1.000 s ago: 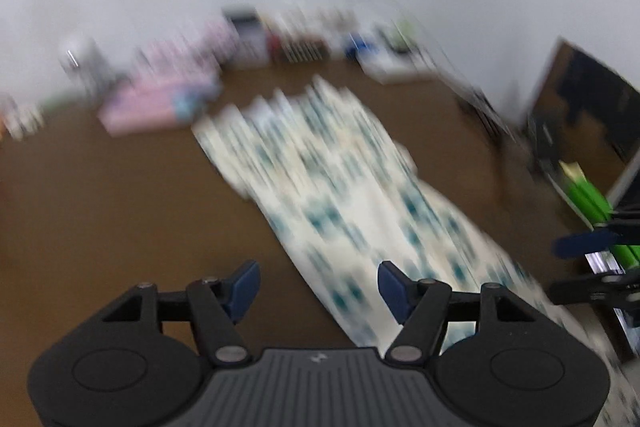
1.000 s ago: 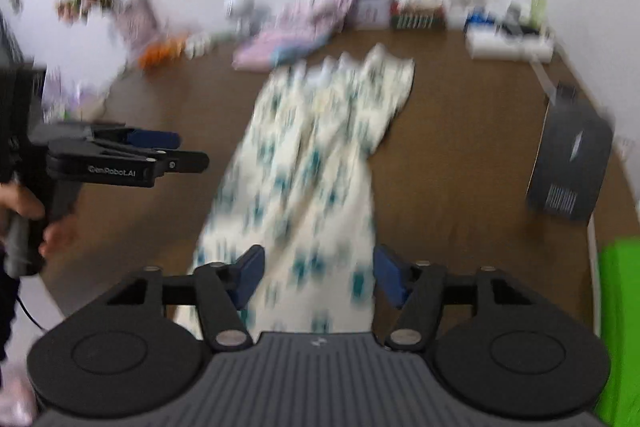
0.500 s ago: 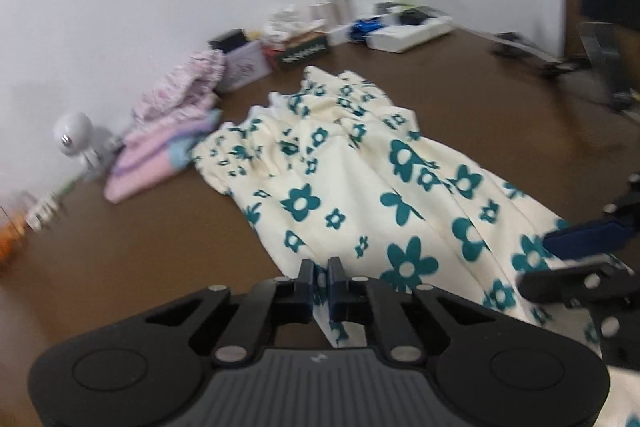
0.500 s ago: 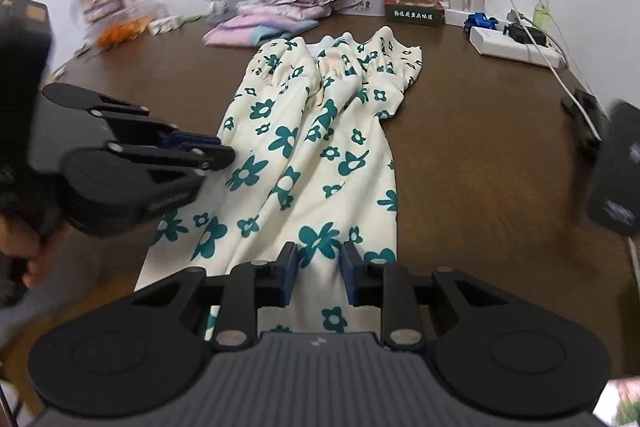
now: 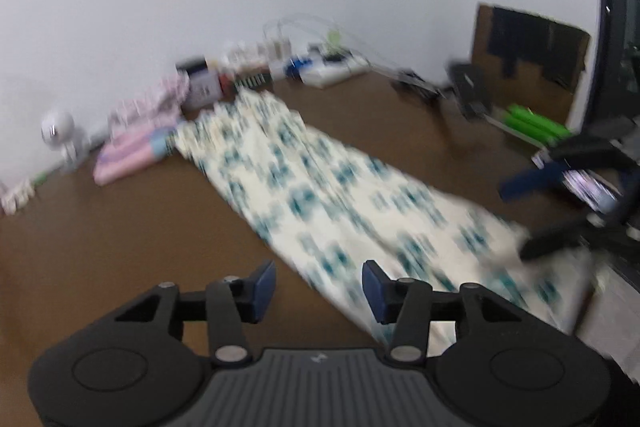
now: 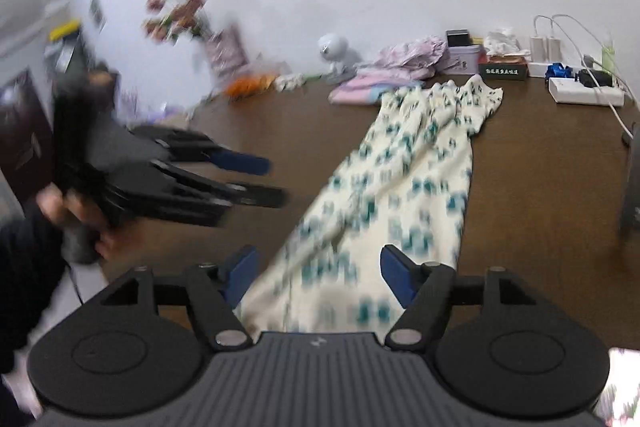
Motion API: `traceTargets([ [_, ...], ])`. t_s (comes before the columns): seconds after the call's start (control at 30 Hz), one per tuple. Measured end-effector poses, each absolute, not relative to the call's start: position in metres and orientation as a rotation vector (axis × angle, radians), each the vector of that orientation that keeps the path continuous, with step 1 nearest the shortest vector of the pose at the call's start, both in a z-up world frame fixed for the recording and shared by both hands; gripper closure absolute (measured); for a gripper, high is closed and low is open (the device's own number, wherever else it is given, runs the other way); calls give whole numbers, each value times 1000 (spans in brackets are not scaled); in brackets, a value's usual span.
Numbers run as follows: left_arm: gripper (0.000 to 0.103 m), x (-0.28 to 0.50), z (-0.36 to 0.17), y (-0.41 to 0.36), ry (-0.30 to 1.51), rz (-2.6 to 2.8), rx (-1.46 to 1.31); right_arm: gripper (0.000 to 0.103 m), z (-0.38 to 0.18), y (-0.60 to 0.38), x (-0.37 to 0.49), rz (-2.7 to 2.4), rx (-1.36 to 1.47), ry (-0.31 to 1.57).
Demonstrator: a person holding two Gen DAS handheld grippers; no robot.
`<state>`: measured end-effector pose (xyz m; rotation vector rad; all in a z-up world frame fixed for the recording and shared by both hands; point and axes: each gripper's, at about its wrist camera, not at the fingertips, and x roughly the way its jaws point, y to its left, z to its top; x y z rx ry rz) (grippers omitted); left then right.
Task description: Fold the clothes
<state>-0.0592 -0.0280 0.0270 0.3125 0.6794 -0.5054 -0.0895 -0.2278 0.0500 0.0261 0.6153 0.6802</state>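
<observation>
A cream garment with teal flowers [image 5: 320, 195] lies stretched out long on the brown table [image 5: 100, 247]; it also shows in the right wrist view [image 6: 400, 195]. My left gripper [image 5: 319, 285] is open and empty, above the garment's near left edge. My right gripper [image 6: 318, 277] is open and empty, above the garment's near end. The left gripper shows in the right wrist view [image 6: 256, 179], off the garment's left side. The right gripper shows in the left wrist view [image 5: 532, 211], over the garment's right edge. Both views are motion-blurred.
Folded pink clothes [image 6: 372, 89], a small white camera [image 6: 334, 53], boxes, chargers and a white power strip [image 6: 586, 95] line the wall. Flowers [image 6: 172, 11] stand at the left. A dark stand [image 5: 468, 91] and green objects [image 5: 536, 125] sit at the right.
Both grippers were shut on the garment's near edge half a second ago. Now both are open, lifted up and drawn back off it. The garment lies flat.
</observation>
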Motion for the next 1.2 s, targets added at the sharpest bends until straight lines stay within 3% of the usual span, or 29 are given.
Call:
traceTargets([
  [0.13,56,-99,16,-33,667,-654,341,35,31,-226,-121,762,-112,535],
  [0.3,33,-123,6,-51,638,-814,369,30,13,-208,-135,762,-240,561],
  [0.37,32,-126,-3,-62,650,-827,396,49,5,-202,-137,716,-231,587],
  [0.5,32,-126,-15,-71,678,-823,437,51,-5,-200,-149,692,-170,579],
  [0.7,20,-150,-22,-64,673,-891,522,23,0,-208,-169,829,-204,578],
  [0.83,20,-156,-31,-70,623,-889,636,21,-3,-207,-172,903,-320,552],
  [0.9,21,-155,-35,-72,602,-886,644,28,-4,-204,-173,911,-382,528],
  [0.93,23,-154,-36,-73,597,-885,638,38,-5,-203,-173,906,-407,511],
  [1.1,45,-155,-31,-62,588,-868,596,48,-3,-204,-175,889,-383,508],
  [1.2,58,-158,-26,-56,599,-871,560,69,-1,-211,-175,889,-314,519],
])
